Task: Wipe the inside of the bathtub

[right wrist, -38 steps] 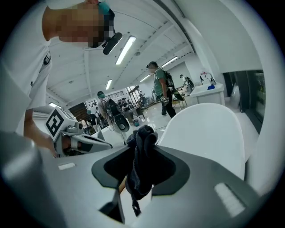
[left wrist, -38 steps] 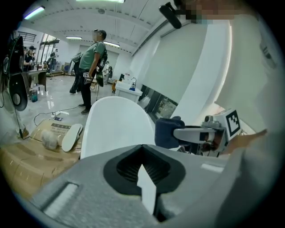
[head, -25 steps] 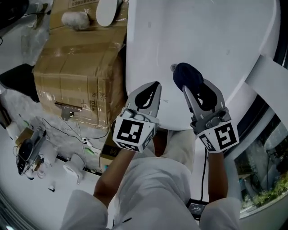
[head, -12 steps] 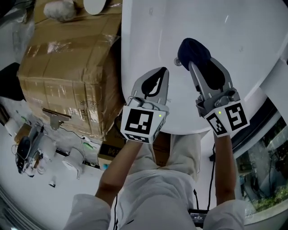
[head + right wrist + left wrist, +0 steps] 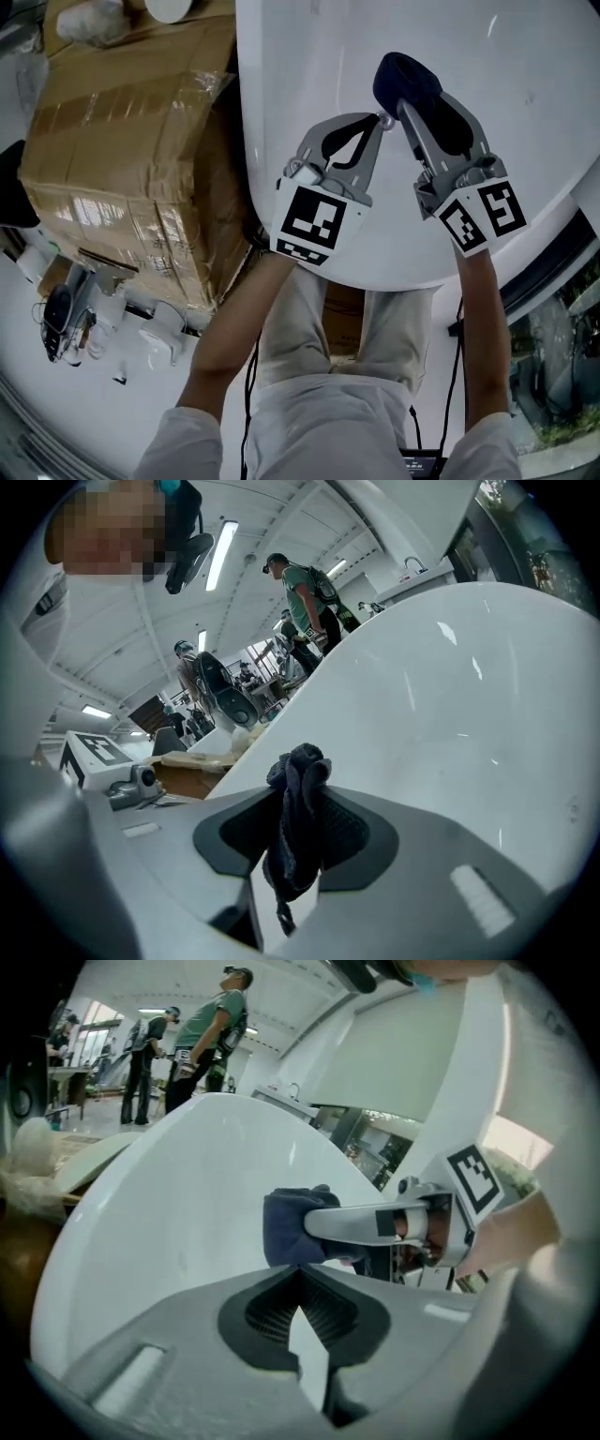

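So my right claw (image 5: 410,111) pinches the dark cloth (image 5: 403,80) at the bathtub (image 5: 309,56) wall, my left claw (image 5: 375,122) pressed together empty beside it; cloth may slip out if I scrub the slick curve hard.

The bathtub (image 5: 309,56) is lying in front of the person, and the cardboard box (image 5: 122,159) is standing just beside it on the left. The left gripper (image 5: 377,122) and the right gripper (image 5: 403,105) are reaching side by side over the near rim. The right gripper's fingers (image 5: 415,148) are pinching the cloth (image 5: 405,82) over the tub's inside.
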Demonstrator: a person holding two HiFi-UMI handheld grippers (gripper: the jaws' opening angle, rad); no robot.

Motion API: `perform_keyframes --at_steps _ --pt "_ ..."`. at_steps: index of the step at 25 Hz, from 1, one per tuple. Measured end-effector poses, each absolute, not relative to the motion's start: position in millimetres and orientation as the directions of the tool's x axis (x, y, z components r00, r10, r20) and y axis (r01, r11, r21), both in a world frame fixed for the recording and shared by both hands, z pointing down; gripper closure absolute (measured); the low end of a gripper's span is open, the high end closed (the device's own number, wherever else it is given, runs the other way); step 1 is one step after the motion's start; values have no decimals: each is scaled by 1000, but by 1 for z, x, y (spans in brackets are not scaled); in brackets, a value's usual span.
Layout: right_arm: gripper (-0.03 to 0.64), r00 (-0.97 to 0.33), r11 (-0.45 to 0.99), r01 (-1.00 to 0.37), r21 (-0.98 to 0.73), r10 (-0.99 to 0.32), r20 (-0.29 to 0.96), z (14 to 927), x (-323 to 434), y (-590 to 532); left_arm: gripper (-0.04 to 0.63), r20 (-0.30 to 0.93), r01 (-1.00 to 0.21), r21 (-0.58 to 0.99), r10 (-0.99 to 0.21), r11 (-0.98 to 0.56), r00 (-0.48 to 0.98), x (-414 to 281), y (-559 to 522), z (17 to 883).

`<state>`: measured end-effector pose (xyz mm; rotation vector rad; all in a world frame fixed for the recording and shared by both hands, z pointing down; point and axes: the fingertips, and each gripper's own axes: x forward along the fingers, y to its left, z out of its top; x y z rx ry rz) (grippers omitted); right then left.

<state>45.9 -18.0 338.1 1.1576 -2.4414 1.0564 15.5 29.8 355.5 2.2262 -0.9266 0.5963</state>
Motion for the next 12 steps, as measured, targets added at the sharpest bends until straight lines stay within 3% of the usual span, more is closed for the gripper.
perform_keyframes --at_steps 4,12 --pt "492 -653 429 -753 -498 -573 495 359 48 -20 595 607 -697 411 -394 -588 690 27 25 376" --pt "492 -651 450 -759 -472 -552 521 421 47 -39 595 660 -794 410 -455 -449 598 16 13 434"
